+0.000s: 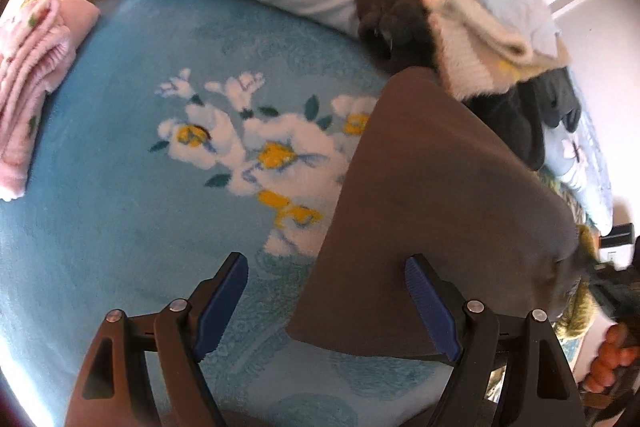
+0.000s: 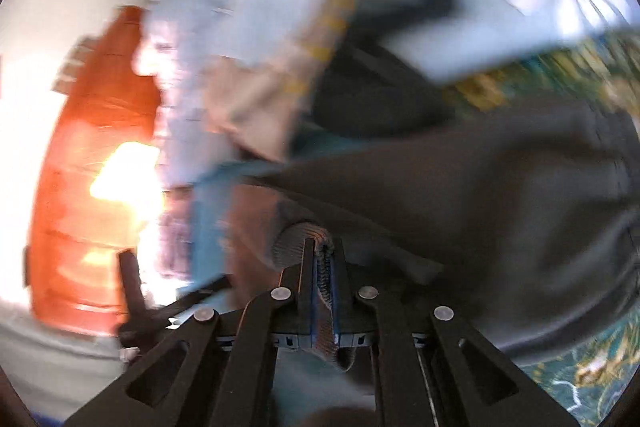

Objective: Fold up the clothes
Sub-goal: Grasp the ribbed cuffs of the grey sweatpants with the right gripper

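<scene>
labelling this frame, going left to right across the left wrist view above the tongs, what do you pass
folded pink clothes → white flowers on the blue blanket → brown garment → dark clothes under a beige fleece → a hand at the right edge

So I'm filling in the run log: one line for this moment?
left gripper: open, empty, over blue floral blanket | right gripper: shut on brown garment edge | fold: not yet done
</scene>
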### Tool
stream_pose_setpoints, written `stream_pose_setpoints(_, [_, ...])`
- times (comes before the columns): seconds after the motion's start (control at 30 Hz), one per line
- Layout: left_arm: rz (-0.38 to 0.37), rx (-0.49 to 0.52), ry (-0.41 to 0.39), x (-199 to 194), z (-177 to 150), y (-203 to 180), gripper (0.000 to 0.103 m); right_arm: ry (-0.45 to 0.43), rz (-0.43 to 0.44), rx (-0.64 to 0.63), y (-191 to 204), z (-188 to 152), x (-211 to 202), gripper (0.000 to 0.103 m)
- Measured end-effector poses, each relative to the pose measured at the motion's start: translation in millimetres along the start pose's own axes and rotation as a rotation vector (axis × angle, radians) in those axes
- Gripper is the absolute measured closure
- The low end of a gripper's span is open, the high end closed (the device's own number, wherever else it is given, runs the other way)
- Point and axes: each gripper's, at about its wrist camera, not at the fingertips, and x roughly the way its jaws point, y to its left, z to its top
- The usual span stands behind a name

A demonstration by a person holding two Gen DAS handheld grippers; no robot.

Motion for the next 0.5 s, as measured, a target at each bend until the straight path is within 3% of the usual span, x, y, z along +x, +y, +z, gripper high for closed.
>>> stream_pose_setpoints(0.03, [0.011,0.012,0.002,3.6,0.1,-2.7,0.019,0.016,-0.031,0.025,-10.1,-1.2,10.9,0.098])
stream_pose_setpoints(0.13, [0.031,0.04,0.007,11.4,1.7,-7.1,0.019,0.031,-0.005,0.087,-30.0,0.3,25.3,0.098])
stream_pose_setpoints(0.27, [-0.003,0.073,-0.001,16.1,13.6,-9.4,0.019,0.026,-0.022,0.027,-22.1,0.9,24.9,0.095])
stream_pose_setpoints(0.3, [-0.014,0.081,-0.004,17.1,17.1,-9.9,0.019,0.023,-0.022,0.025,-22.5,1.0,22.7,0.093])
stream_pose_setpoints(0.43, [-0.058,0.102,-0.004,20.8,35.8,-5.4,0.02,0.011,-0.027,0.056,-37.7,-5.5,16.4,0.067])
stream_pose_setpoints(0.5, [-0.112,0.112,0.014,26.4,46.1,-2.8,0.02,0.022,0.008,0.078,-42.4,-10.6,22.1,0.066])
